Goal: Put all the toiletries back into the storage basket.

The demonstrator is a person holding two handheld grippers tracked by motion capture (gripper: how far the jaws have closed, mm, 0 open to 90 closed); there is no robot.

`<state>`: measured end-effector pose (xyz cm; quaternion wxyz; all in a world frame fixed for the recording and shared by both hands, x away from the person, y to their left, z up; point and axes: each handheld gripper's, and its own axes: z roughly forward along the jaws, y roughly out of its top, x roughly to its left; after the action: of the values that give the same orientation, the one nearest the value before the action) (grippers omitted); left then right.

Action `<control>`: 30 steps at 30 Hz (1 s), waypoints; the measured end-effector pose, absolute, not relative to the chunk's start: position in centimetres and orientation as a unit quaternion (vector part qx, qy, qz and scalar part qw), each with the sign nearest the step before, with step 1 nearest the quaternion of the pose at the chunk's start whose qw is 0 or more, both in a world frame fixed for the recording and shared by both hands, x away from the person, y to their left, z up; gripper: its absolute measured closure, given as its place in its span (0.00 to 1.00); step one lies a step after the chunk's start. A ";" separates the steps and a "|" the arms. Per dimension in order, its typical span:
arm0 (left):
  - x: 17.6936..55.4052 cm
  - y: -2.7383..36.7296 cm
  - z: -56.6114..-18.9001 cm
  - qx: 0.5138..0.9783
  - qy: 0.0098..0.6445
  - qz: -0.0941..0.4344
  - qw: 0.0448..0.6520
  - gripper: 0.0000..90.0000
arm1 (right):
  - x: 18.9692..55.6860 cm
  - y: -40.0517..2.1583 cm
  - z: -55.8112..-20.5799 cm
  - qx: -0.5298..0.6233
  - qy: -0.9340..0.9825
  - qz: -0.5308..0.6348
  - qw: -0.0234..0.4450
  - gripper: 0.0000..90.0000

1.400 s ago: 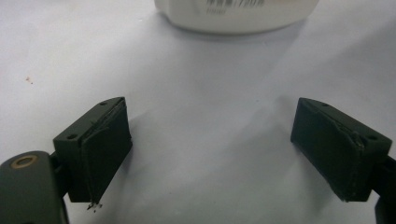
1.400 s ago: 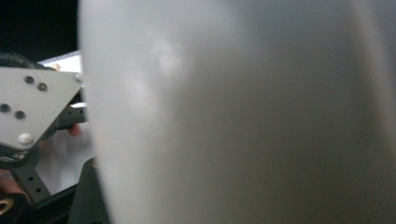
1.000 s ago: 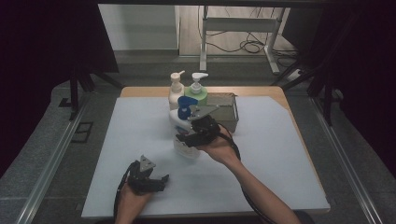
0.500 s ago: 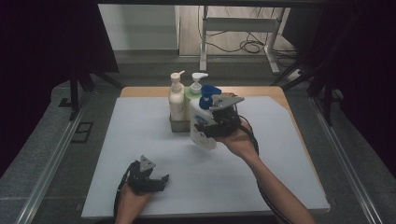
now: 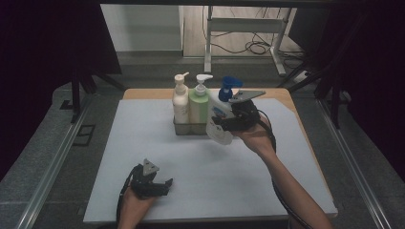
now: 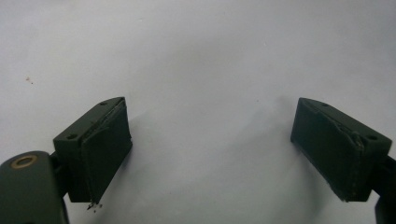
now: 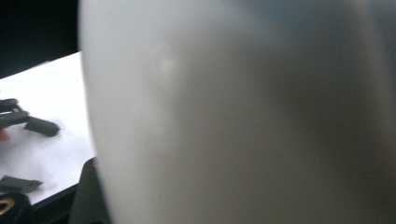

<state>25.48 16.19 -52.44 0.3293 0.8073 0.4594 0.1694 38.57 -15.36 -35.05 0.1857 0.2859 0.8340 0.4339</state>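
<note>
While the left gripper (image 5: 160, 183) rests near the front edge of the white table (image 5: 143, 143), its jaws stand apart with nothing between them. Farther away, the right gripper (image 5: 224, 125) clamps a smooth white bottle (image 5: 218, 121) with a blue pump, lifted and tilted, probably bound for the grey tray (image 5: 184, 129) just beside it, where two upright pump bottles stand.

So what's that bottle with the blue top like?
The bottle with the blue top is white plastic with a blue pump head and a blue-marked label. The right tongs grip its body and hold it off the table, slightly tilted, right beside the green bottle in the grey tray.
</note>
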 end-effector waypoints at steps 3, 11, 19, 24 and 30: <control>25.5 16.2 -52.4 0.807 0.460 0.169 0.329 0.13 | 39.1 -16.1 -34.8 0.296 0.829 0.432 0.193 0.43; 25.5 16.2 -52.4 0.807 0.459 0.169 0.330 0.13 | 40.2 -17.5 -34.1 0.321 0.816 0.431 0.213 0.43; 25.5 16.2 -52.4 0.807 0.460 0.169 0.330 0.13 | 41.6 -17.8 -33.6 0.342 0.804 0.430 0.226 0.43; 25.5 16.2 -52.4 0.807 0.460 0.169 0.330 0.13 | 42.6 -17.7 -33.9 0.354 0.798 0.429 0.232 0.43; 25.5 16.2 -52.4 0.808 0.459 0.169 0.328 0.13 | 43.6 -17.6 -34.3 0.368 0.789 0.430 0.238 0.43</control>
<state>25.48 16.21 -52.43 0.3281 0.8084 0.4586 0.1691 43.63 -17.65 -34.31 0.2382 0.3681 0.7892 0.4300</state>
